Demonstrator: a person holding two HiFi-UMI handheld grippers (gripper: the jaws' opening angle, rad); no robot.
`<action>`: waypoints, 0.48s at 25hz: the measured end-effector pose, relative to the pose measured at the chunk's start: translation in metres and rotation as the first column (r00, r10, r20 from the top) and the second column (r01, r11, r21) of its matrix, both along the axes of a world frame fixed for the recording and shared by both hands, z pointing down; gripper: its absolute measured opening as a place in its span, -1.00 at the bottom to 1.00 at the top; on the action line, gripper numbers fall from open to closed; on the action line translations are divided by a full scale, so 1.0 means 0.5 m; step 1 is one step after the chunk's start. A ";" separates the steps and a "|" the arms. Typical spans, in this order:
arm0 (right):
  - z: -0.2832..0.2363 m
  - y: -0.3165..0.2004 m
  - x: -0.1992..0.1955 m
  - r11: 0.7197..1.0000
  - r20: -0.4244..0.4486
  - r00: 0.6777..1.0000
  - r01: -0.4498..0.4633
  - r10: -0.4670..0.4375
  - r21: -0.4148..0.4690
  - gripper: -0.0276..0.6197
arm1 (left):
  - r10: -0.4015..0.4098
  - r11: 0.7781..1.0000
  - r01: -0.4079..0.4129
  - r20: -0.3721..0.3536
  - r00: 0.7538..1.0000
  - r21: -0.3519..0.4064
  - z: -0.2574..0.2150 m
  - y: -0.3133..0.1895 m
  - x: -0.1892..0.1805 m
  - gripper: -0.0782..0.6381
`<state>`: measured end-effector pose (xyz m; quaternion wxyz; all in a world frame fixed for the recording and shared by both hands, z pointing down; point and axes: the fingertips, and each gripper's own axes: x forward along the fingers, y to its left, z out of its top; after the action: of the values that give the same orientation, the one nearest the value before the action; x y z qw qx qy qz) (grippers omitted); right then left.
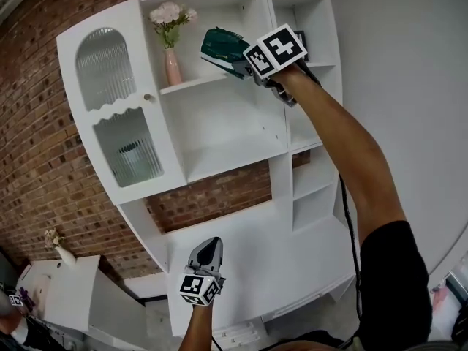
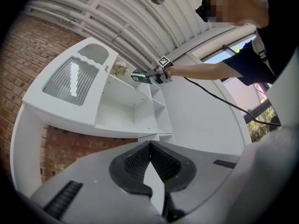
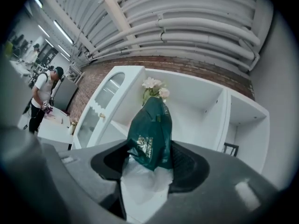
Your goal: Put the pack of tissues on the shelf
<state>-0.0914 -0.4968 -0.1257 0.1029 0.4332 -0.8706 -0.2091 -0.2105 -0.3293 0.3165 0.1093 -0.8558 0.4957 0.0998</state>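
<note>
The pack of tissues (image 1: 221, 47) is a dark green plastic packet with a white end. My right gripper (image 1: 243, 64) is shut on it and holds it up in front of the upper open compartment of the white shelf unit (image 1: 219, 126), just above the shelf board. In the right gripper view the tissue pack (image 3: 152, 129) stands between the pads and hides part of the flowers behind it. My left gripper (image 1: 211, 246) hangs low in front of the unit, shut with nothing in it. From the left gripper view the tissue pack (image 2: 139, 77) shows far off.
A pink vase with flowers (image 1: 172, 63) stands on the same shelf board, left of the pack. A ribbed glass door (image 1: 117, 115) closes the unit's left side. A low white cabinet (image 1: 73, 284) stands at the lower left. A person (image 3: 42, 99) stands far off.
</note>
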 end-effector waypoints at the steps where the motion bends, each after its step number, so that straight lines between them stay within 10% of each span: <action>1: -0.015 -0.014 -0.001 1.000 -0.009 1.000 0.002 -0.002 0.001 -0.17 | -0.004 1.000 0.004 -0.001 1.000 0.004 -0.003 -0.010 0.004 -0.79; 12: -0.060 -0.193 -0.042 0.997 -0.125 0.992 0.024 -0.034 -0.076 -0.17 | -0.063 0.997 0.064 -0.020 0.998 0.046 -0.033 -0.123 0.018 -0.79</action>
<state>-0.1126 -0.5932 -0.1555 0.1707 0.4023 -0.8758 -0.2049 -0.2016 -0.3909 0.2999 0.1279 -0.8358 0.5213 0.1155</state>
